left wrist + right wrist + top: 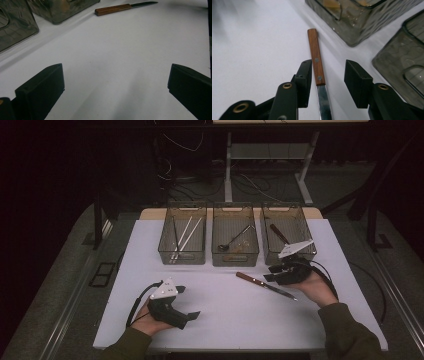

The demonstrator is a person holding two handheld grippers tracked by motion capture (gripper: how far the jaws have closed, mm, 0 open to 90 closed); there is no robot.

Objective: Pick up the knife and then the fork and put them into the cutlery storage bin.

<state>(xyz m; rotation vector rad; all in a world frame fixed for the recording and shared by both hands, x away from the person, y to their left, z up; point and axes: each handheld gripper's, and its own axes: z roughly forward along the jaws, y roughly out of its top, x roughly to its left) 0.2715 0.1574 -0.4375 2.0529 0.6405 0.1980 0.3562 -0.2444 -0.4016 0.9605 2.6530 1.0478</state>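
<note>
The knife [265,285] lies flat on the white counter [225,315], in front of the middle bin [235,242] and the right bin [289,237]; wooden handle points to the bins, blade points to the person's right side. The right tool [272,272] is low over the knife; in the right gripper view [325,80] its two black jaws stand on both sides of the handle's end, where handle meets blade. The one jaw is just beside the handle, maybe touching, I cannot tell; the other jaw is apart from it w/ a clear gap; so the tool is not clenched on the knife, it is released, jaws half spread around it.

The left tool [187,302] rests in the left hand near the front-left part of the counter, well apart from the knife; in the left gripper view [115,87] the jaws are spread wide, nothing between them, only bare counter; the knife [122,8] shows far ahead, beside the bins.

The left bin [182,240] holds pale chopsticks; the middle bin holds a ladle; the right bin holds a dark utensil w/ brown handle.
</note>
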